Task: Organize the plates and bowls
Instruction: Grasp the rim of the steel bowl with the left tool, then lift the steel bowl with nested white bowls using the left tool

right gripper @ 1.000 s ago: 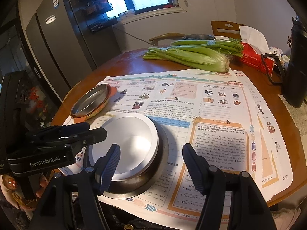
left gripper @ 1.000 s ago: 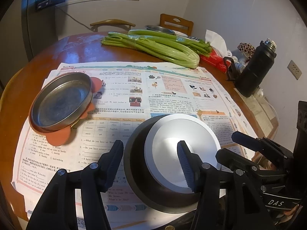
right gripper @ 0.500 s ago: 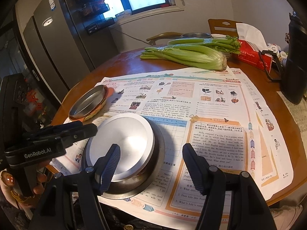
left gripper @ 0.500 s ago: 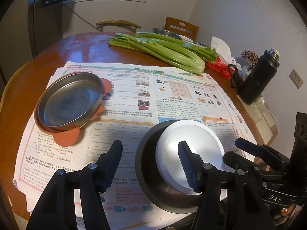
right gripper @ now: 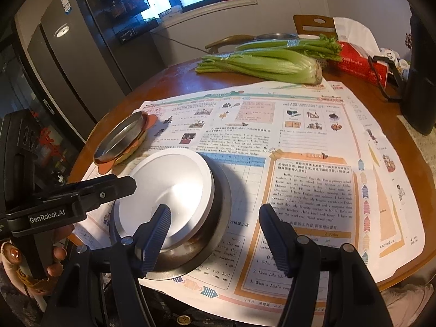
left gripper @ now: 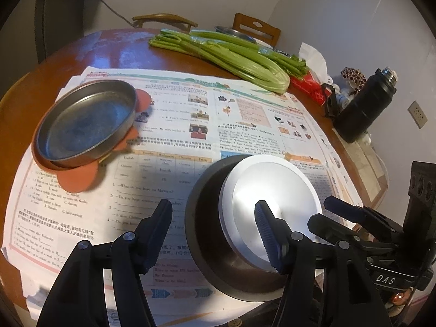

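A white-rimmed metal plate (left gripper: 272, 196) lies upside down on a larger dark steel bowl (left gripper: 207, 218) near the table's front edge; both also show in the right wrist view: plate (right gripper: 169, 188), bowl (right gripper: 218, 218). A shallow steel dish (left gripper: 84, 122) rests on an orange flower-shaped mat (left gripper: 79, 177) at the left; the dish also shows in the right wrist view (right gripper: 120, 139). My left gripper (left gripper: 212, 220) is open, hovering over the stack's left side. My right gripper (right gripper: 215, 226) is open, over the stack's right side. Neither holds anything.
Printed newspaper sheets (left gripper: 245, 114) cover the round wooden table (left gripper: 114, 49). Celery (left gripper: 231, 57), a red tissue box (right gripper: 357, 60) and a black flask (left gripper: 362, 109) stand at the back and right. Chairs and a fridge (right gripper: 68, 54) stand beyond.
Both grippers have drawn slightly back and up from the stack. The plates and bowls have not moved.
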Tool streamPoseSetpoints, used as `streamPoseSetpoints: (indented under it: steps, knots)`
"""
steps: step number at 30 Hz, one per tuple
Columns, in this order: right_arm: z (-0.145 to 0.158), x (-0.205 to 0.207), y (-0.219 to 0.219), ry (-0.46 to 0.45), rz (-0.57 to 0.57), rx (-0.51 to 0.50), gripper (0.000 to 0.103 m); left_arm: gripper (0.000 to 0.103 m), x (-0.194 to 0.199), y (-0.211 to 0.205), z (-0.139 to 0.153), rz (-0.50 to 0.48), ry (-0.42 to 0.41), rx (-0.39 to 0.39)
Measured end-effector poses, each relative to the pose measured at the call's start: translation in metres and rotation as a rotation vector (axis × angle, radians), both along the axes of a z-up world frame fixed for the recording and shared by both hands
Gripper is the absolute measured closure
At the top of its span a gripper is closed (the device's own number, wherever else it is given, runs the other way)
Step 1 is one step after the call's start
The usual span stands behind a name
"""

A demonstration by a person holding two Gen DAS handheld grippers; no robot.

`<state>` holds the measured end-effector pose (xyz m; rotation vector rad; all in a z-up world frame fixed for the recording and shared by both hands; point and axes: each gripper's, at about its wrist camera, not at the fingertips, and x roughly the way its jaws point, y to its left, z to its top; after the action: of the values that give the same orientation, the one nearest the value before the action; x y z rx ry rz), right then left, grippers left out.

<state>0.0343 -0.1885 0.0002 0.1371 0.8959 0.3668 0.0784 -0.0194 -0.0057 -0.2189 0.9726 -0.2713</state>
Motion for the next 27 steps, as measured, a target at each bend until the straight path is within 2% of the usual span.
streamPoseSetpoints:
  steps: [14,27]
  knots:
    - [-0.01,-0.001,0.008,0.031,0.033,0.022,0.036,0.038,0.005,-0.011,-0.017,-0.016,0.037,0.016]
    - [-0.016,-0.003,0.018,0.038,0.076,0.022,0.036,0.038,0.004,-0.011,-0.024,-0.024,0.04,0.017]
